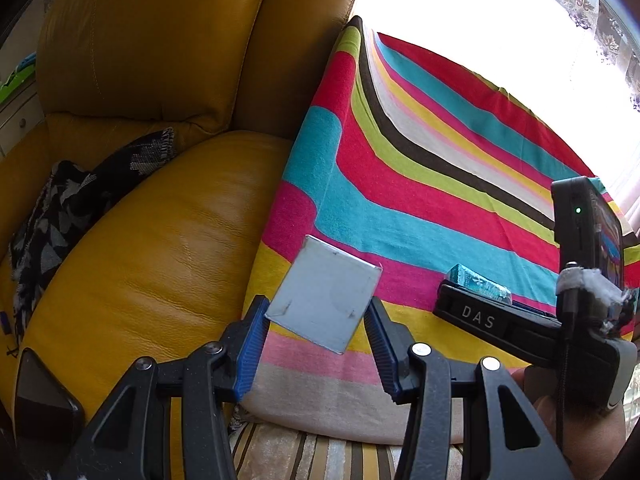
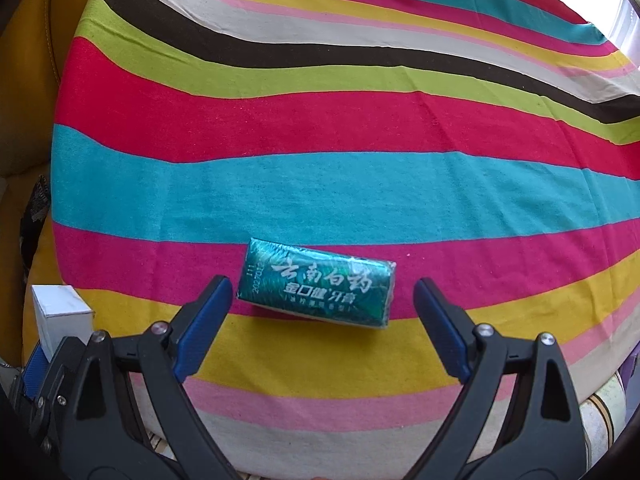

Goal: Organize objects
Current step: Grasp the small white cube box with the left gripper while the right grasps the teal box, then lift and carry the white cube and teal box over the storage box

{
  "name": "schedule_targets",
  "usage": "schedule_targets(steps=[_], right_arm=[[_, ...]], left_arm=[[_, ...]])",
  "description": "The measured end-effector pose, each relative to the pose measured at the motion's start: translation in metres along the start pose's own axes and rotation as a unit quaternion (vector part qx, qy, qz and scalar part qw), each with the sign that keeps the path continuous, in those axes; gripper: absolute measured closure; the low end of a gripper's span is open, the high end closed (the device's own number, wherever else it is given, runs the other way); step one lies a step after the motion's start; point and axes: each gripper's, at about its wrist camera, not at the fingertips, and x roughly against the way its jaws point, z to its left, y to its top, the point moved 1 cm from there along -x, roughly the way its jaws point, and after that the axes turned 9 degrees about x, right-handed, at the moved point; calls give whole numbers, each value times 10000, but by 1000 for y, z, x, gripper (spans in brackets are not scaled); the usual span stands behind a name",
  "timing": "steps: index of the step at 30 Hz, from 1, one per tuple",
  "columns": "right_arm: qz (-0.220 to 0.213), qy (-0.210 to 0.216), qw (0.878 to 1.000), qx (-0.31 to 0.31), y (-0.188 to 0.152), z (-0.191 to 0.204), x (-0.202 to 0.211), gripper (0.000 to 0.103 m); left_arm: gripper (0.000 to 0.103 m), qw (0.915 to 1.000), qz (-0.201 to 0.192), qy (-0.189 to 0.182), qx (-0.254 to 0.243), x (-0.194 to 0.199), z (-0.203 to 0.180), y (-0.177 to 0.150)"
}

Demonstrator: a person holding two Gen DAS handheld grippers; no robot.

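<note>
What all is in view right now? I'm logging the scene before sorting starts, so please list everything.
white box: 1, pale grey-white, clamped between the left gripper's fingers above the cloth
green packet: 1, teal with white lettering, lying on the cloth between the right gripper's open fingers
striped cloth: 1, multicolour, spread over a cushion
sofa: 1, mustard yellow, left of the cloth
patterned fabric: 1, black and white, on the sofa seat
left gripper: 1, black with blue pads, shut on the box
right gripper: 1, black with blue pads, open
</note>
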Motion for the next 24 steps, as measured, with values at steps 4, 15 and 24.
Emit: schedule_targets(steps=[4,15,24], right_arm=[[63,-199,9997,104,-1,-1,-5,23],[-236,-245,9991,266,-12,-19,24,26],[-611,-320,9973,260,-32,-46,66,26]], left_arm=[[53,10000,1,-13,-71,1,-4,-2],[53,9994,-94,-51,-332,18,-26,-12],[53,9977,-153,-251,-607,38,-55,-28]])
